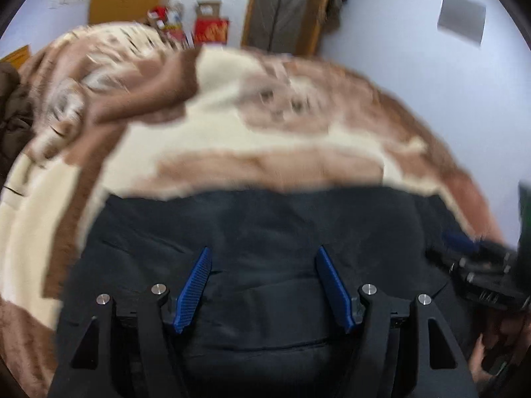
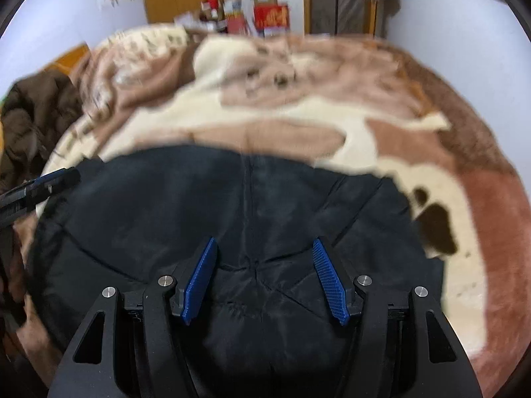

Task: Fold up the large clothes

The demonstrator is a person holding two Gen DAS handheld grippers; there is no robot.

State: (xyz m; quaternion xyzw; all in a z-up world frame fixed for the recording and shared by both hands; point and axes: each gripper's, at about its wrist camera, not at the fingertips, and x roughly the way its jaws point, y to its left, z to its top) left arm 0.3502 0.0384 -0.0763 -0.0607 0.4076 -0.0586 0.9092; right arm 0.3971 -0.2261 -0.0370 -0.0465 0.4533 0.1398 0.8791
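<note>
While both views are smeared by motion, the layout reads clearly enough: a black padded garment [image 2: 232, 219] lies spread on the bed, on top of a brown-and-cream blanket [image 2: 298, 119], and it sits directly ahead of and beneath both claws. The left claw [image 1: 264, 288] has its blue pads spread wide with only dark fabric seen between them, pinching nothing; the right claw [image 2: 264, 280] is likewise spread and empty, poised over a point where several seams meet. In the right wrist view the garment's far hem runs roughly side to side across the frame, with a central seam leading away from the claw, so its long axis appears to lie across the two claws (one claw toward each end). Each claw shows at the edge of the other's view, placing them side by side over the same near portion of cloth. Neither looks clearly nearer; I judge a two-handed pinch of the near edge would suit.
</note>
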